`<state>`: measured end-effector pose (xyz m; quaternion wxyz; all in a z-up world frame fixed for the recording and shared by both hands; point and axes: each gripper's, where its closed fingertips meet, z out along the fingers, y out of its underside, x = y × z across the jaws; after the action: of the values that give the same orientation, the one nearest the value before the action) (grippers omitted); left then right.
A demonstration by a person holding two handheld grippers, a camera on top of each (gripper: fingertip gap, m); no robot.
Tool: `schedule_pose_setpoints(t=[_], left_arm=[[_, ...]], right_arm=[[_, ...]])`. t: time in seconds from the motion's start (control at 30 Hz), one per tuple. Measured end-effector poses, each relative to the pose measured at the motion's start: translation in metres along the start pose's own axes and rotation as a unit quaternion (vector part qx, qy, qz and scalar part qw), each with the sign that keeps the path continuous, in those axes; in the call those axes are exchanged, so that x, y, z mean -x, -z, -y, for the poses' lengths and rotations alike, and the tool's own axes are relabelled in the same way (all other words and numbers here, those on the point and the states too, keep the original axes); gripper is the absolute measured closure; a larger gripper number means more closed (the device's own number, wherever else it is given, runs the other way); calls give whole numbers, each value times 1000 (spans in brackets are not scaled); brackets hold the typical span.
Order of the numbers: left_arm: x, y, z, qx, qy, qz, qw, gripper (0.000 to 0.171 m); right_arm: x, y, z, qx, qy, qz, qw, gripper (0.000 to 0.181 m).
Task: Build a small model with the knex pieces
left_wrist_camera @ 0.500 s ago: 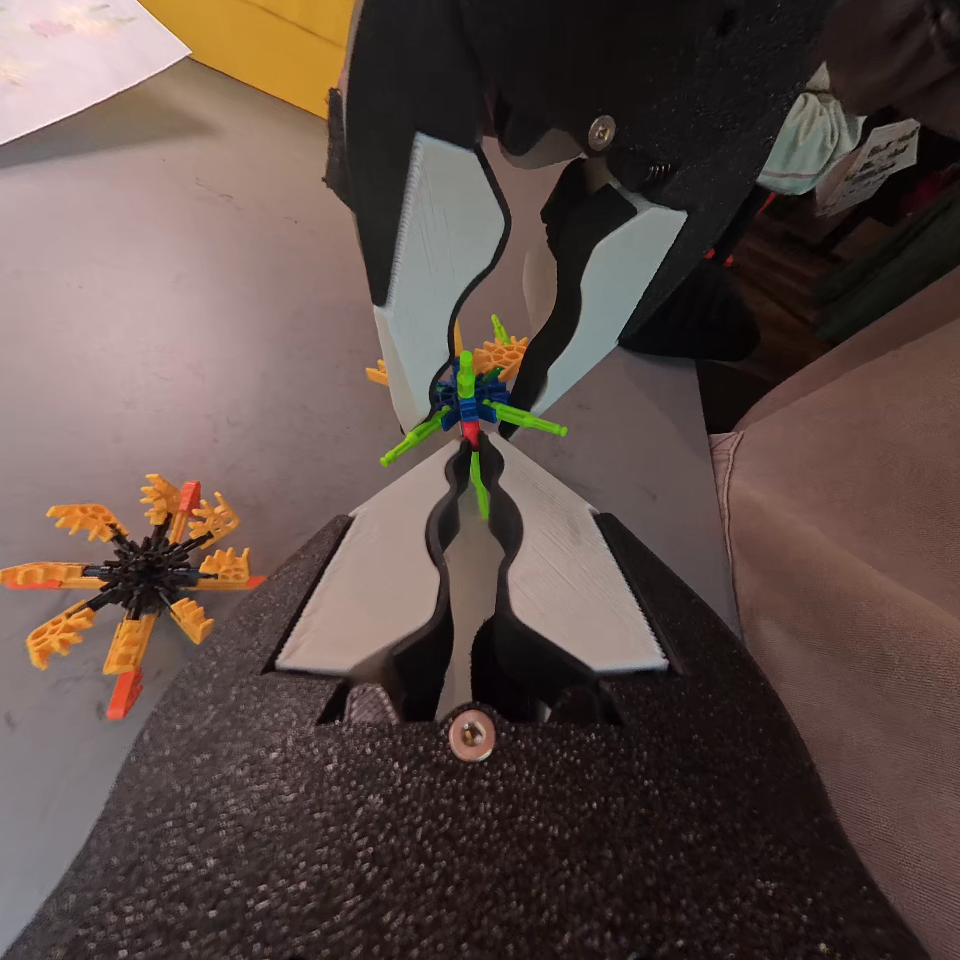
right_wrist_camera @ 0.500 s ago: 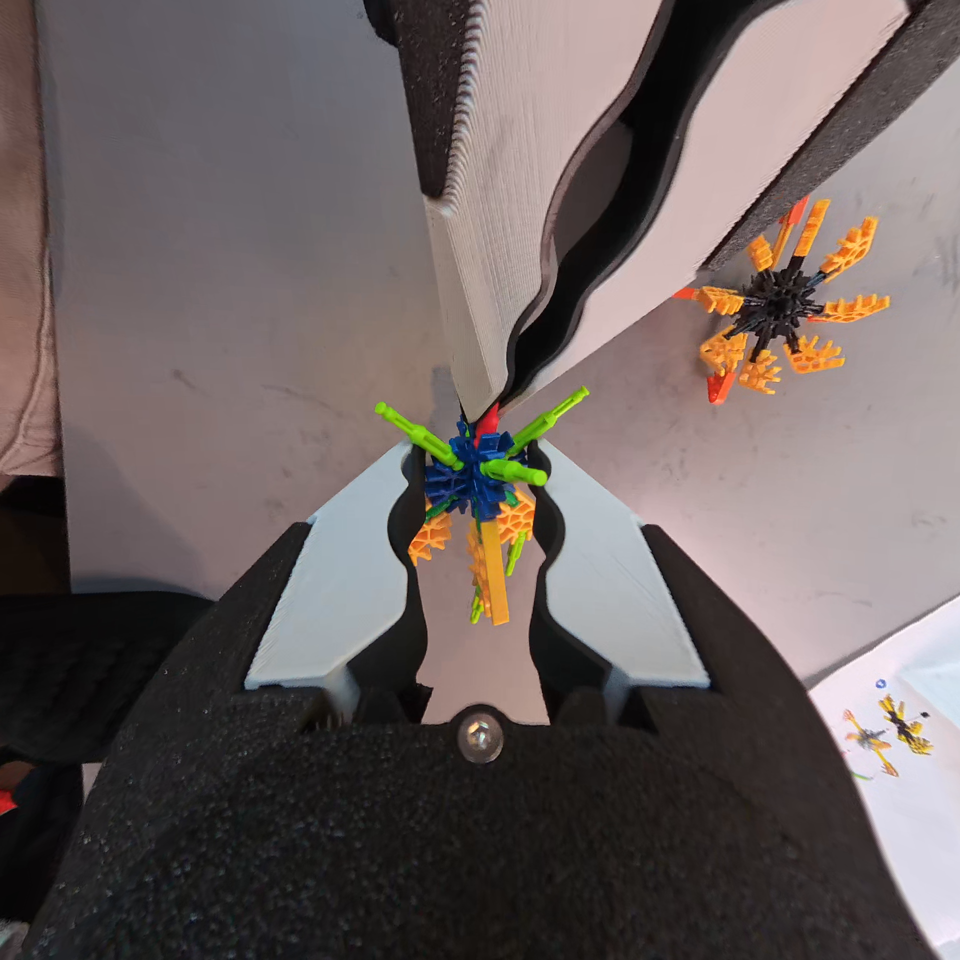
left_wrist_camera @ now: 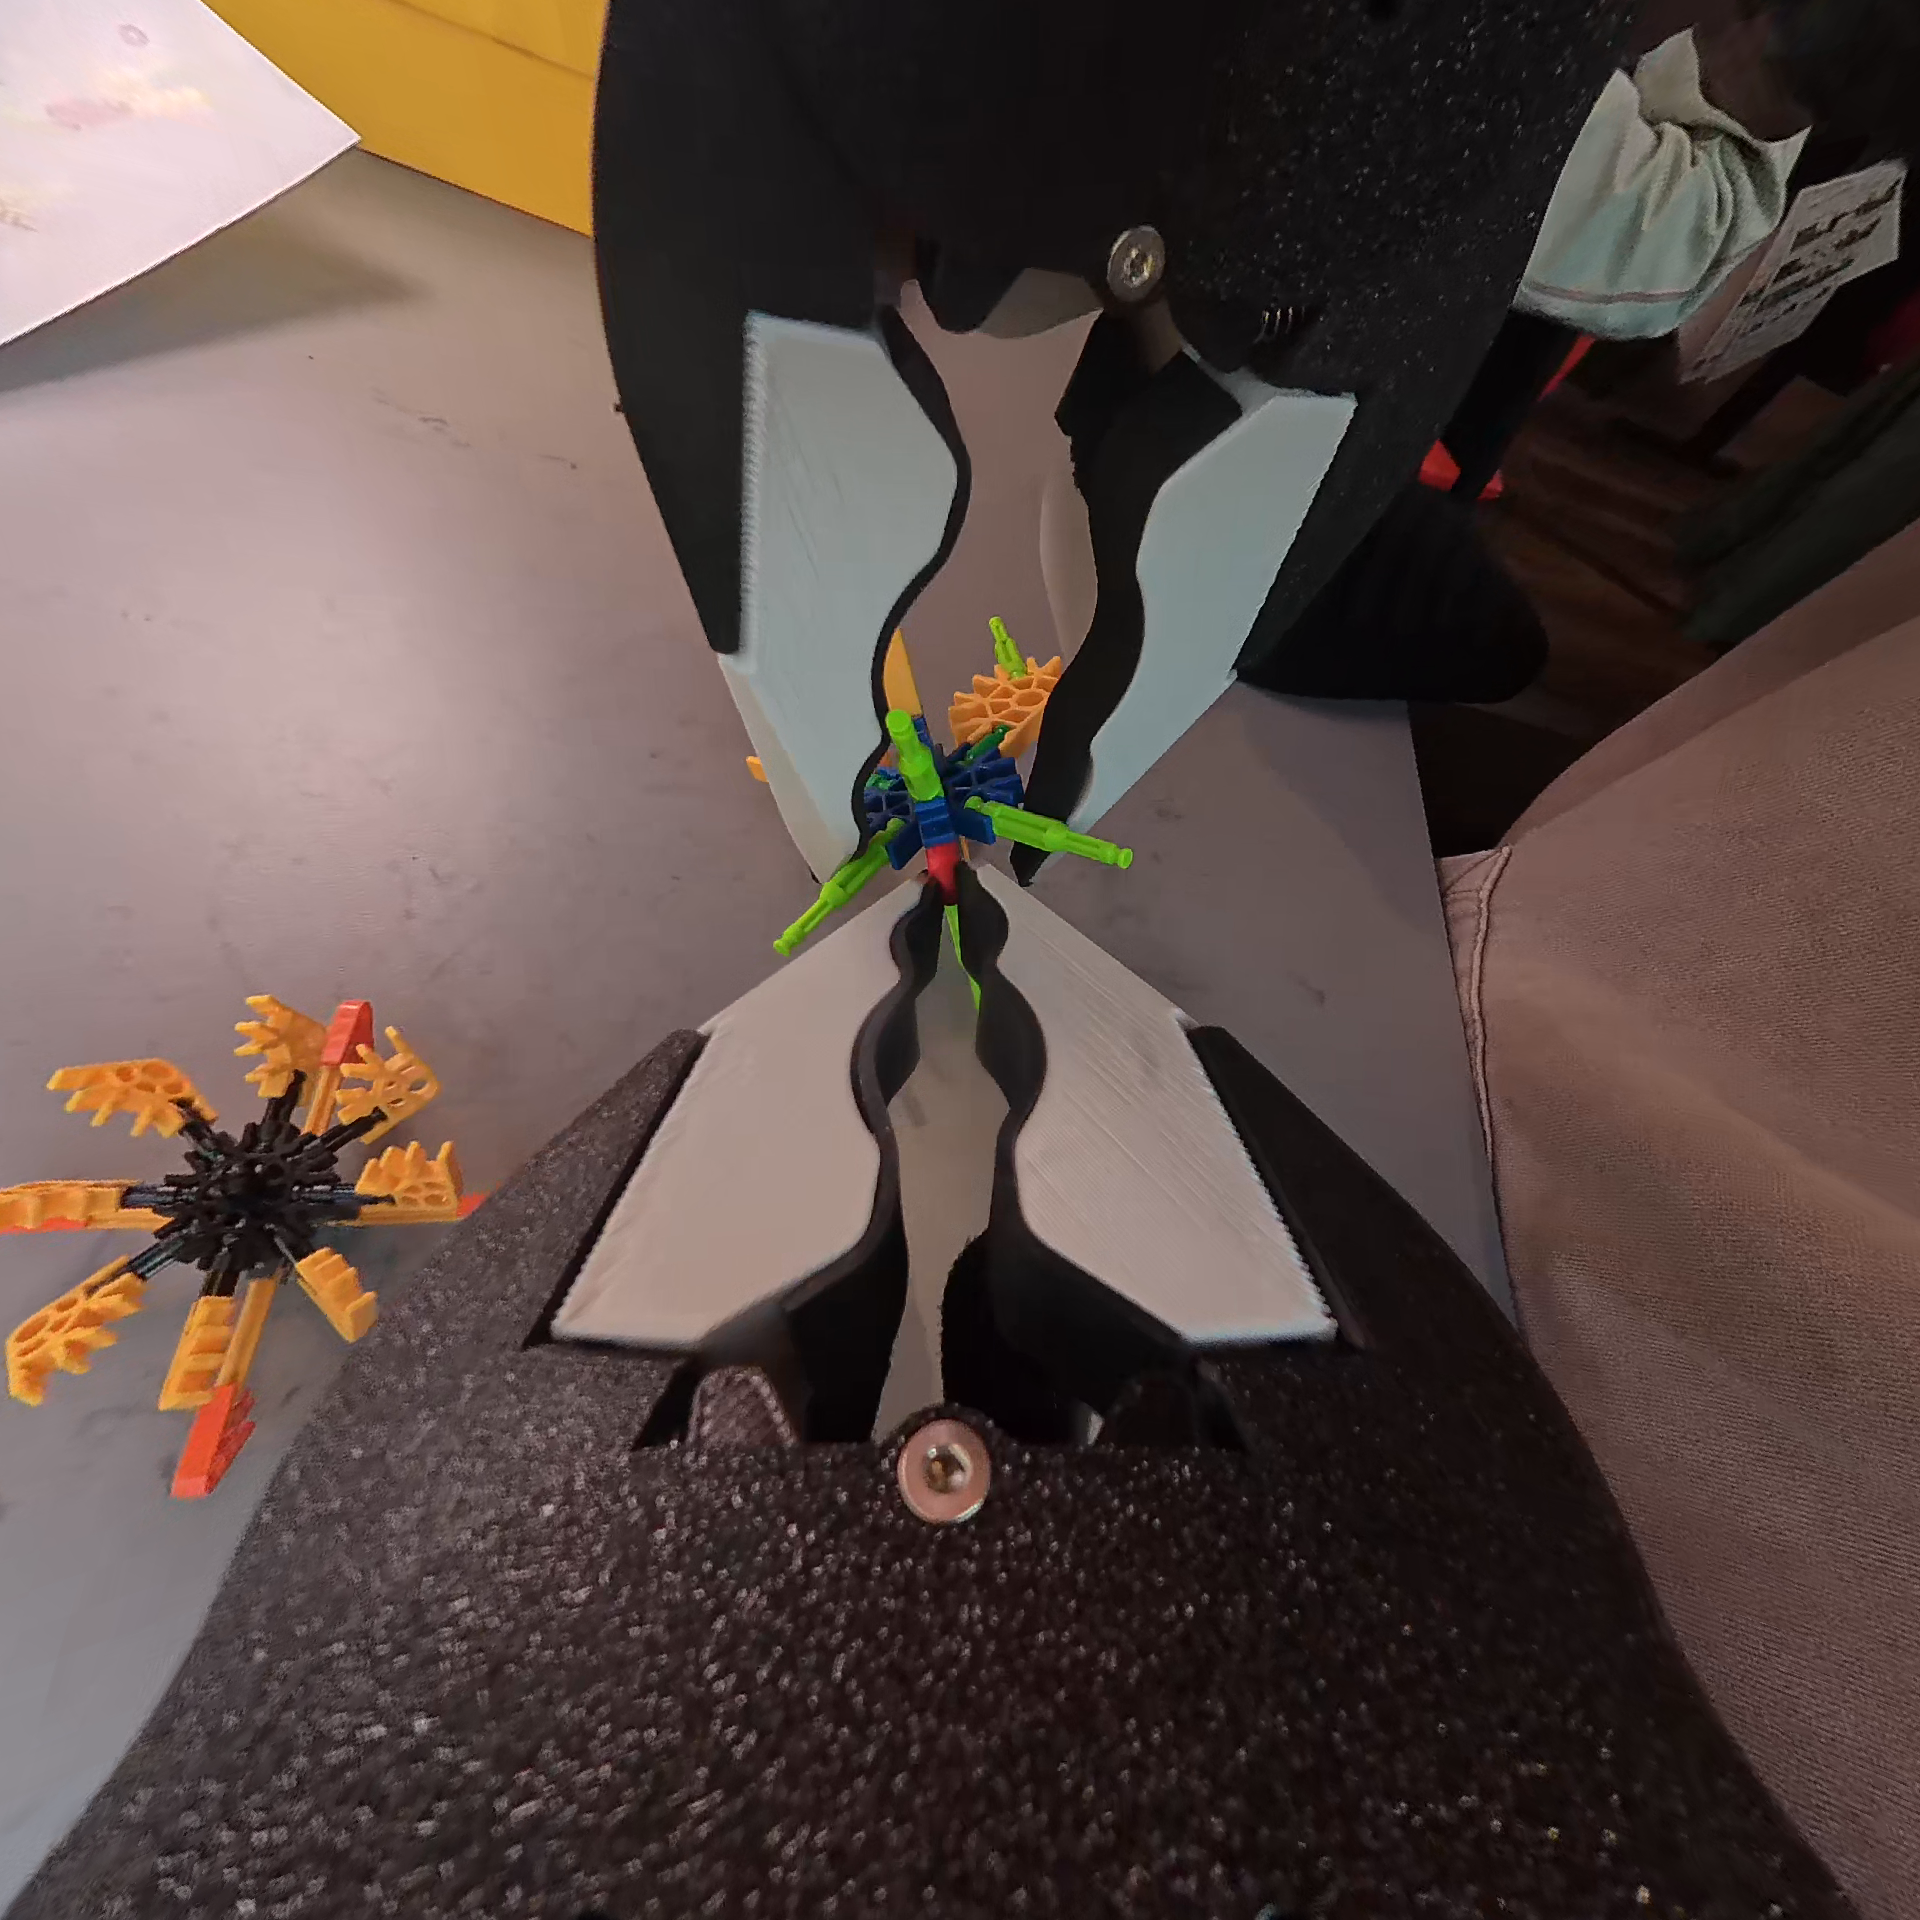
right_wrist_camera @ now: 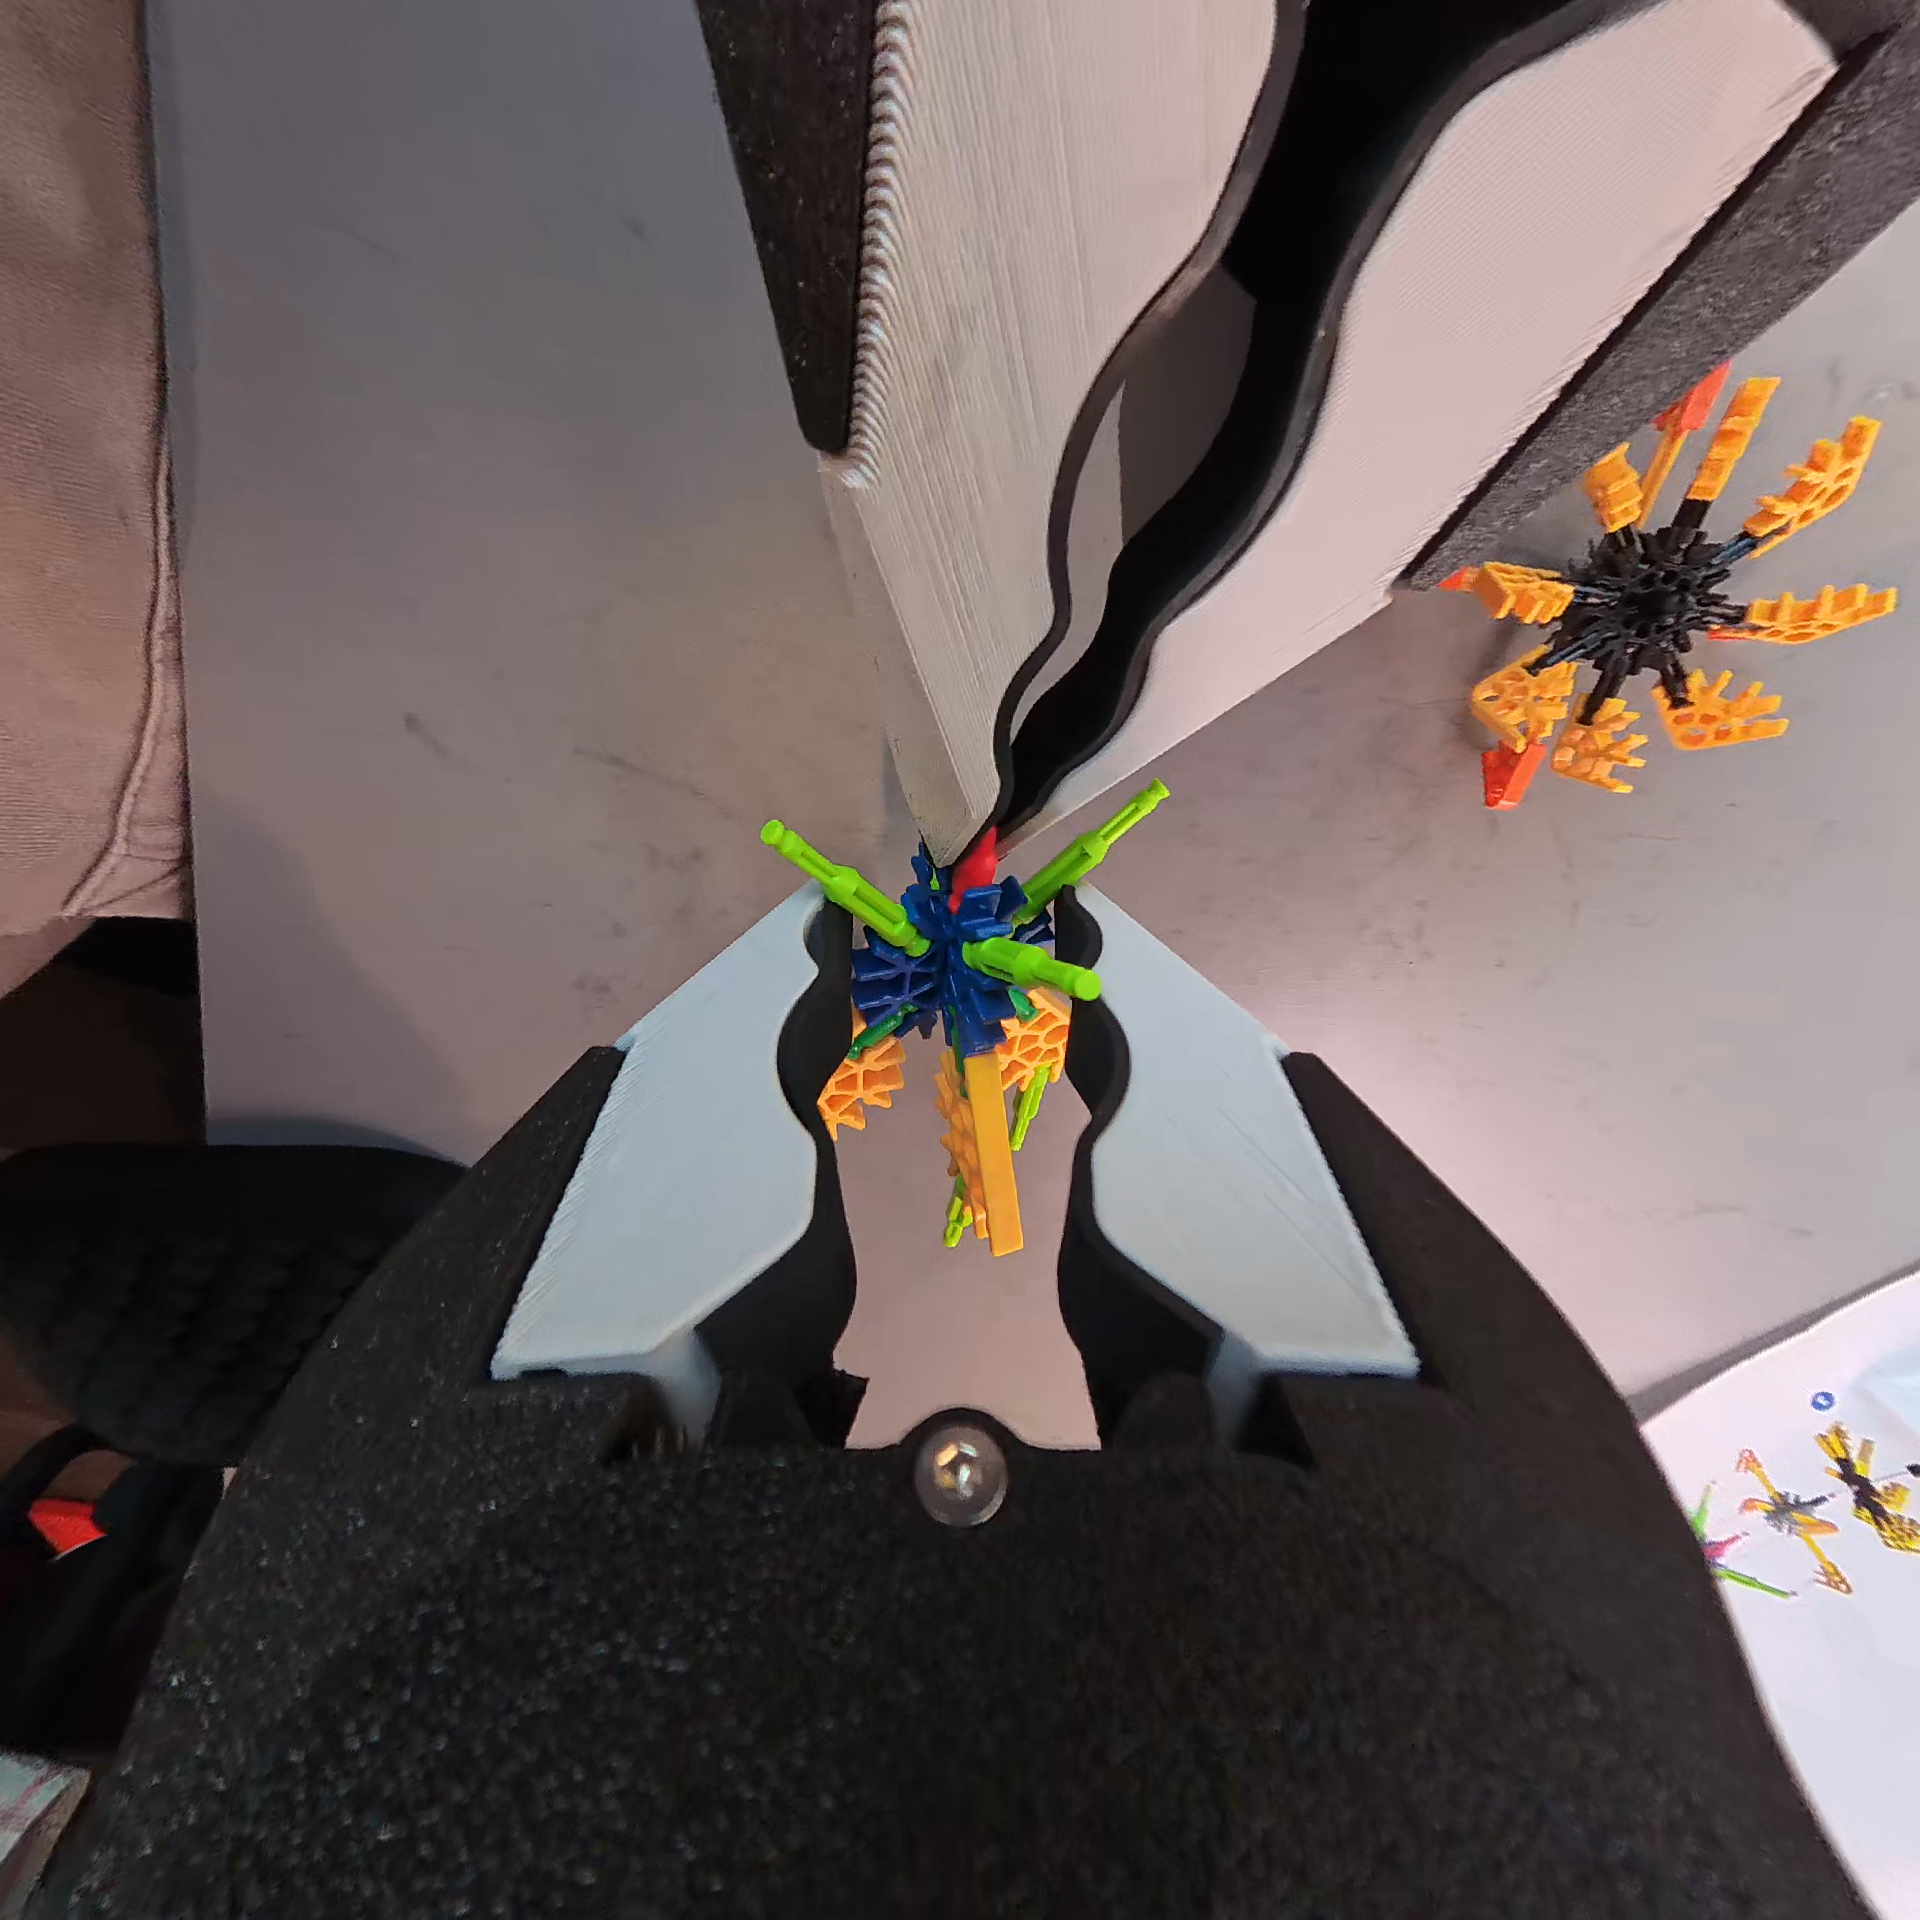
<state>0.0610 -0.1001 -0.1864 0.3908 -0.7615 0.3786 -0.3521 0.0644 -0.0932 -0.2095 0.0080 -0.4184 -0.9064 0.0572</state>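
A small model with a blue hub (right_wrist_camera: 940, 971), lime green rods and orange and yellow pieces is held above the grey table (right_wrist_camera: 468, 520). My right gripper (right_wrist_camera: 945, 914) is shut on the blue hub; it also shows in the left wrist view (left_wrist_camera: 935, 831), coming down from the top. My left gripper (left_wrist_camera: 943, 883) is shut on a red piece (left_wrist_camera: 940, 864) that sits at the hub, tip to tip with the right gripper. In the right wrist view the left gripper (right_wrist_camera: 982, 836) pinches the red piece (right_wrist_camera: 975, 868) from above. A green rod (left_wrist_camera: 964, 961) runs back between the left fingers.
A second model with a black hub and orange and red pieces (left_wrist_camera: 239, 1195) lies on the table; it also shows in the right wrist view (right_wrist_camera: 1652, 603). A white printed sheet (right_wrist_camera: 1818, 1558), a yellow box (left_wrist_camera: 468, 94) and brown fabric (left_wrist_camera: 1714, 1143) border the table. Both grippers' tips are close together, under 4 cm apart.
Both grippers keep their holds on the model. The left gripper has shifted very slightly against the right one.
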Motion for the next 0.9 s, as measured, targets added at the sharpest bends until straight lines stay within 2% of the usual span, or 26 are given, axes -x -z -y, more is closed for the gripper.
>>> schedule_pose_setpoints(t=[0.13,0.2,0.27,0.4,0.57,0.73,0.83,0.9], left_arm=[[1,5,2,-8,-11,-5,1000,169],[2,6,3,-9,-22,-1,1000,169],[3,9,2,-9,-27,-3,1000,169],[5,11,1,-6,-41,0,999,169],[8,10,-3,2,-54,10,999,169],[11,10,-6,5,-46,3,999,169],[12,9,-7,7,-44,2,999,169],[12,8,-8,8,-43,2,999,169]], right_arm=[[-2,3,0,-6,-11,-19,1000,143],[1,9,1,-16,-24,-13,1000,122],[1,16,-4,-25,-33,-18,999,114],[-3,32,-9,-81,-68,-33,994,118],[-5,40,-30,-76,-85,-84,990,114],[-1,30,-59,-80,-80,-137,984,116],[3,15,-70,-124,-107,-133,978,125],[4,9,-66,-159,-113,-138,971,132]])
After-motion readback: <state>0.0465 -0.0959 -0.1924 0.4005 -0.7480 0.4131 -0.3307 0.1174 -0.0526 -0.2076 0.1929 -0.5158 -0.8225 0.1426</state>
